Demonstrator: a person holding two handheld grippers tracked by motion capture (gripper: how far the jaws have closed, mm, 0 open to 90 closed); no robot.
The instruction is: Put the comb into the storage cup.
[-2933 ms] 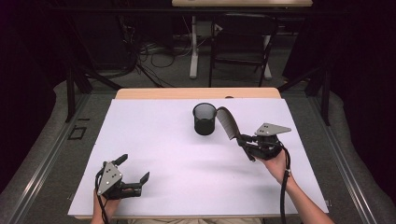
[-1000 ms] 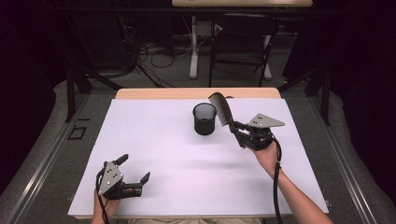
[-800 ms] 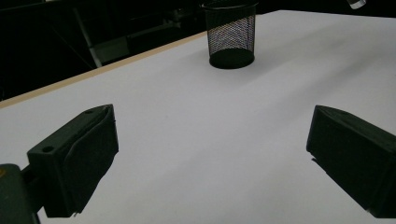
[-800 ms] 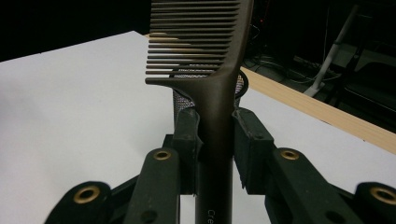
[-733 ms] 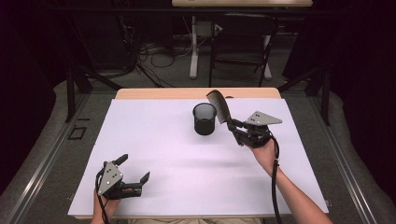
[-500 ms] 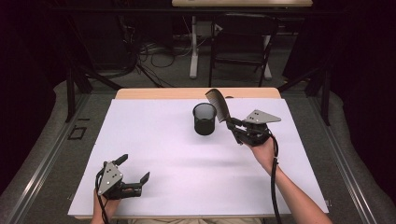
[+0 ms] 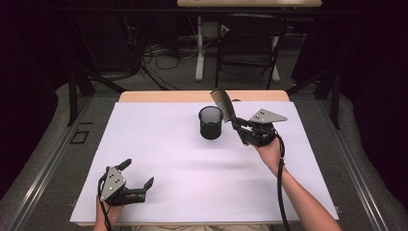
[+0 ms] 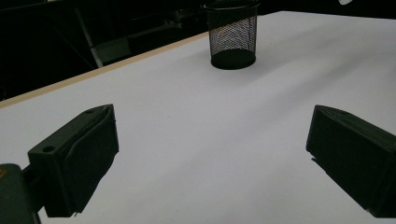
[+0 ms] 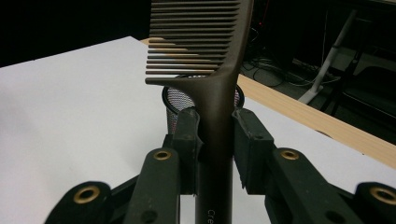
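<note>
- Dark floor, cables and a chair [image 7: 250, 43] lie beyond a table [image 7: 202, 96] covered by a white sheet [image 7: 192, 178] that takes up most of its top.
- On the sheet stands a black mesh cup [image 7: 210, 122], upright and seemingly empty, just ahead of and below the right gripper's fingertips.
- Right gripper [image 7: 239, 128]: its fingers [image 9: 187, 140] are clenched on the handle of a dark comb [image 7: 223, 102], which rises steeply from them, teeth end uppermost and leaning toward the cup.
- In the right gripper view the comb [image 9: 205, 56] stands straight up between the two pads, with the cup's rim [image 9: 170, 100] showing right behind it.
- Left gripper [image 7: 139, 180]: fingers spread wide with nothing between them, resting low on the near part of the sheet; the cup [image 8: 231, 32] sits well ahead of them.
- Progress, as a judgement: the comb is picked up and carried to the cup; tipping it over the rim, lowering and letting go are left.
</note>
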